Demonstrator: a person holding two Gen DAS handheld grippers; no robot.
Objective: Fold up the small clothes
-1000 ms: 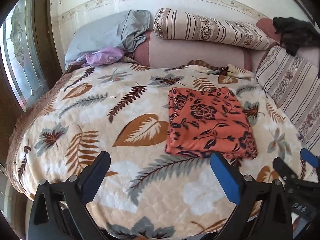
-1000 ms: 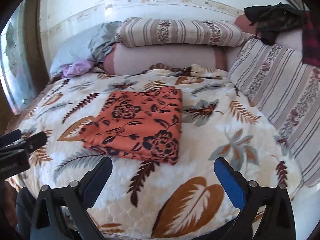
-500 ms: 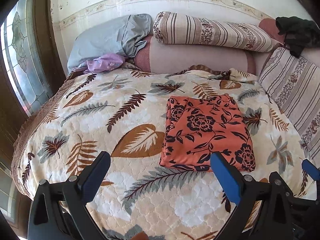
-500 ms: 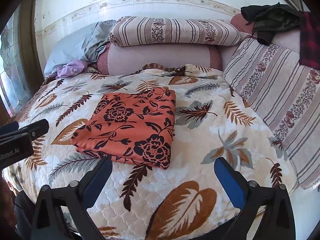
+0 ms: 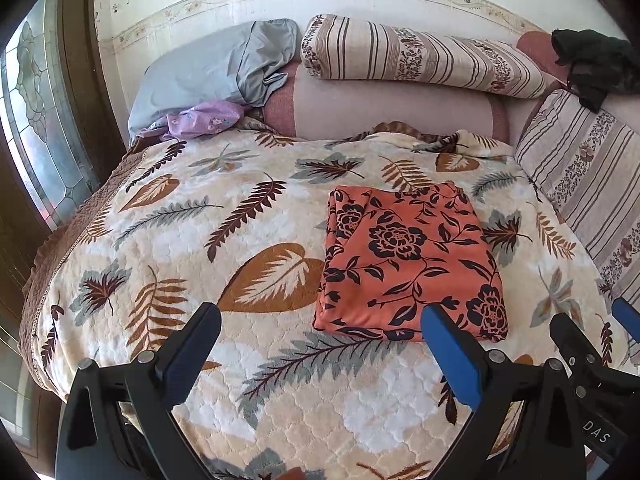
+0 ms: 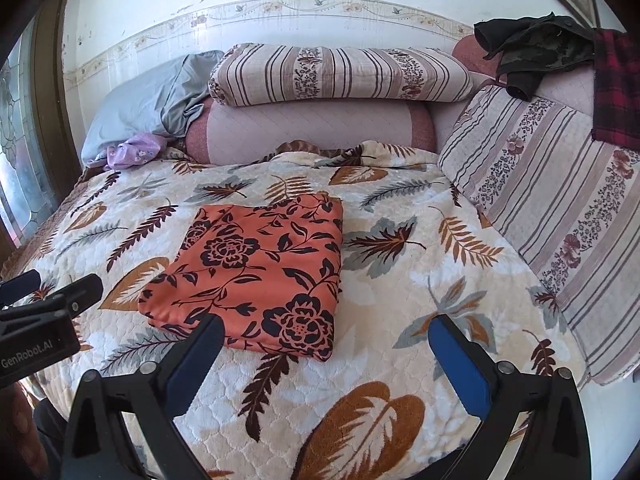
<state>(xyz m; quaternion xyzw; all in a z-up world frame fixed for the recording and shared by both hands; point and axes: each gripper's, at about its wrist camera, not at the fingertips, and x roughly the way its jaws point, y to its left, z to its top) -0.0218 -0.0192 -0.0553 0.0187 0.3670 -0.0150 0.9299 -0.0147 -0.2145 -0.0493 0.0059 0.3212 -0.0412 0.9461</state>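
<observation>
An orange garment with a black flower print (image 5: 408,264) lies folded into a flat rectangle on the leaf-patterned bedspread (image 5: 192,240); it also shows in the right wrist view (image 6: 256,276). My left gripper (image 5: 320,340) is open and empty, held above the bed's near edge, short of the garment. My right gripper (image 6: 324,344) is open and empty, also near the front edge, just short of the garment's near corner. The left gripper shows at the left edge of the right wrist view (image 6: 52,292), and the right gripper at the right edge of the left wrist view (image 5: 592,344).
Striped pillows (image 6: 340,74) and a pink bolster (image 6: 316,128) line the headboard. A grey pillow (image 5: 216,68) and a lilac cloth (image 5: 204,120) lie at the back left. A striped cushion (image 6: 560,200), dark clothes (image 6: 536,46) and a plaid cloth (image 6: 616,84) are on the right. A window (image 5: 36,128) is on the left.
Both grippers have drawn back and risen from the bed, so the folded garment looks smaller and farther off. The garment has not moved. Both grippers stay open.
</observation>
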